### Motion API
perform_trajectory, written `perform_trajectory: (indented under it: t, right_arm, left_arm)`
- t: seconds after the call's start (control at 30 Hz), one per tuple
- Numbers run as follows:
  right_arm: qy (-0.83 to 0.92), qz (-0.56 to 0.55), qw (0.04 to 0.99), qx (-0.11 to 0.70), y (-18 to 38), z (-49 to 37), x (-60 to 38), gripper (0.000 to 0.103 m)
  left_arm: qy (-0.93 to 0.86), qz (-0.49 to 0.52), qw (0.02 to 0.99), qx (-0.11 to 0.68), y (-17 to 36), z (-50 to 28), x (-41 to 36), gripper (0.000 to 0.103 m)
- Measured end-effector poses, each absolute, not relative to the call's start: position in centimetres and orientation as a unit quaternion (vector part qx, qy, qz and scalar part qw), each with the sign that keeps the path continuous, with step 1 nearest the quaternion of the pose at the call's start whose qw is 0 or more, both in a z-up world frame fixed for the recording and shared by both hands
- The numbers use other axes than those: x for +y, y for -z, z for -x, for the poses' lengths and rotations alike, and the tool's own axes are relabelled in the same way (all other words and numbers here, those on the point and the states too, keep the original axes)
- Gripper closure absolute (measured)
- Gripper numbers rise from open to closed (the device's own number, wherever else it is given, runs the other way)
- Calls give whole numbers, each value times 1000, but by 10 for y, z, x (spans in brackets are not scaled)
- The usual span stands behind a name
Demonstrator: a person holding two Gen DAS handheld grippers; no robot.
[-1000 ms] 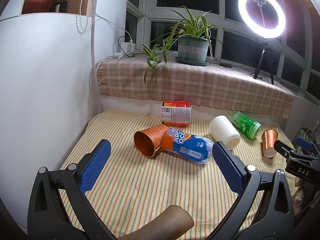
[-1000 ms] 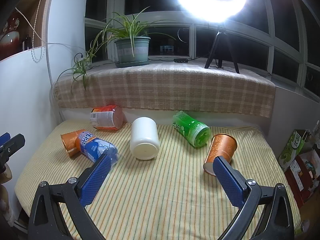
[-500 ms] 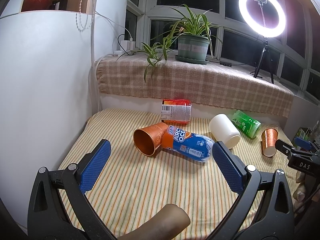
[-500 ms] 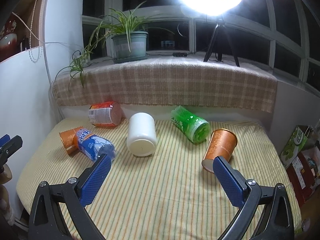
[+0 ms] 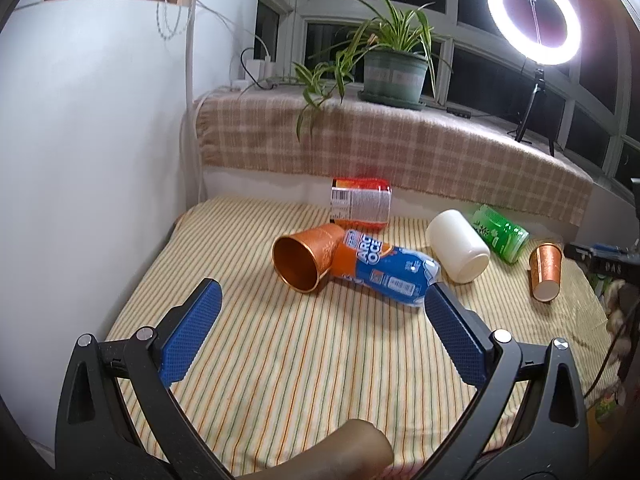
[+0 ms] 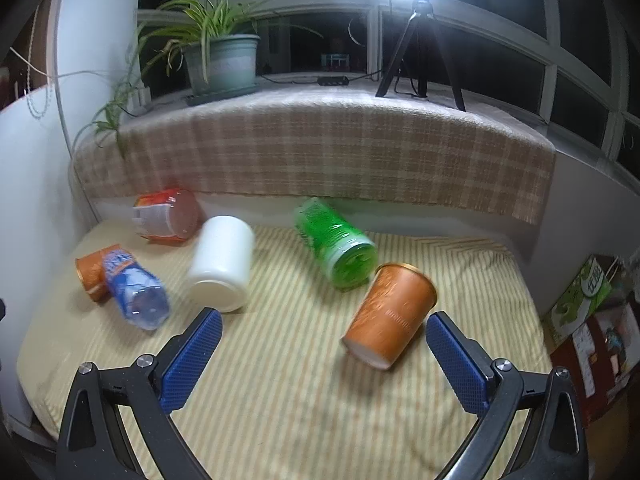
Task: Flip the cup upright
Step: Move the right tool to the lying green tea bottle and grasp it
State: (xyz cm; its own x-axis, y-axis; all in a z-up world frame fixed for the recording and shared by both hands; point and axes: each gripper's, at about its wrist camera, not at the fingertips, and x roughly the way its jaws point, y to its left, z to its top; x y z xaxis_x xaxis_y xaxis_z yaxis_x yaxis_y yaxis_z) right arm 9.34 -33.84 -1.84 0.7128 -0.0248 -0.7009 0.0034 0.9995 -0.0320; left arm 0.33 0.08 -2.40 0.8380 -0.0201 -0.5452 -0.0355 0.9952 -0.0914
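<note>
An orange paper cup [image 6: 390, 314] lies on its side on the striped cloth, base toward me, just left of my right gripper's right finger; it also shows far right in the left wrist view [image 5: 545, 270]. My right gripper [image 6: 322, 338] is open and empty, close before this cup. A copper cup [image 5: 306, 258] lies on its side with its mouth toward my left gripper [image 5: 320, 316], which is open, empty and a short way back from it. This copper cup shows at far left in the right wrist view [image 6: 91, 272].
A blue bottle [image 5: 390, 272], a white cylinder [image 5: 458, 246], a green can [image 5: 500, 232] and a red-orange can [image 5: 360, 208] all lie on the cloth [image 5: 320, 360]. A plaid-covered sill [image 6: 320, 152] with a potted plant [image 6: 220, 60] and a ring light [image 5: 534, 12] backs the table. A white wall stands left.
My right gripper has moved forward and right, so the orange paper cup now looms close by its right finger. My left gripper has barely shifted.
</note>
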Motion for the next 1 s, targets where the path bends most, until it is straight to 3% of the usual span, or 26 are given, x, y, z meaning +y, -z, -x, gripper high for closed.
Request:
perform_trajectory:
  t: [0.4, 1.0]
  right_arm:
    - [-52, 104, 892, 437, 29, -178, -334, 0]
    - [-82, 202, 811, 543, 76, -260, -313, 9]
  left_arm:
    - [-19, 54, 950, 308, 39, -1, 8, 0]
    - [-41, 64, 944, 320, 42, -1, 23, 0]
